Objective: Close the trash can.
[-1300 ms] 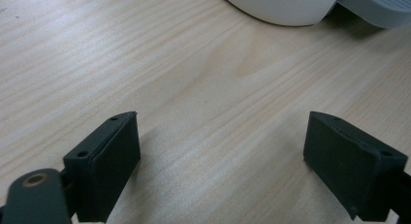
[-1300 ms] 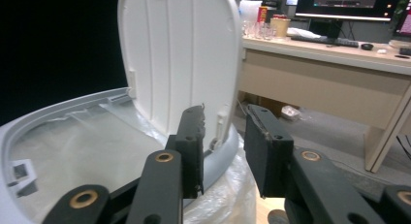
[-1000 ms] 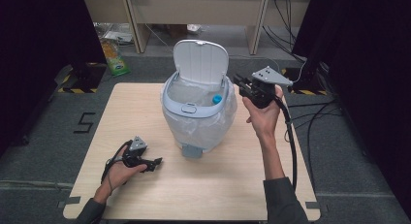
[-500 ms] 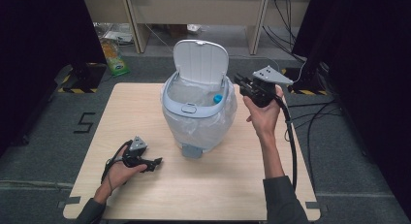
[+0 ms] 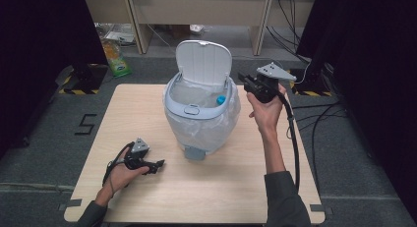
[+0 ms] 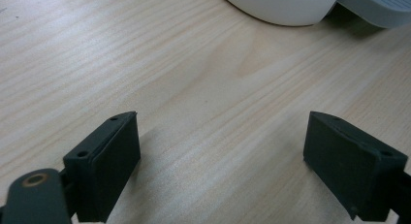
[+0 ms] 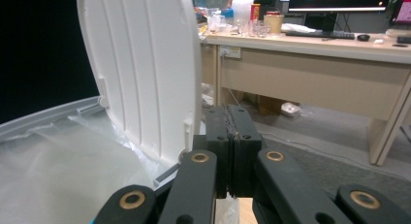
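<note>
A pale grey pedal bin (image 5: 201, 124) lined with a clear bag stands mid-table, its white lid (image 5: 204, 62) raised. A small blue thing (image 5: 221, 99) lies inside by the right rim. My right gripper (image 5: 241, 77) hovers just right of that rim, level with the lid's hinge. In the right gripper view its jaws (image 7: 231, 112) have just been closing and now press together with nothing between them, the lid (image 7: 140, 64) close on their left. My left gripper (image 5: 160, 164) rests on the table at the front left. Its jaws (image 6: 221, 117) stand open over bare wood.
The wooden table (image 5: 147, 104) has free room around the bin. The bin's foot pedal (image 5: 195, 153) points toward the person. The bin's base (image 6: 281, 6) lies ahead of the left gripper. Desks, cables and a green packet (image 5: 114, 57) sit on the floor beyond the table.
The right gripper has shifted only slightly beside the bin's rim. The left hand and the blue thing in the bin have kept their places.
</note>
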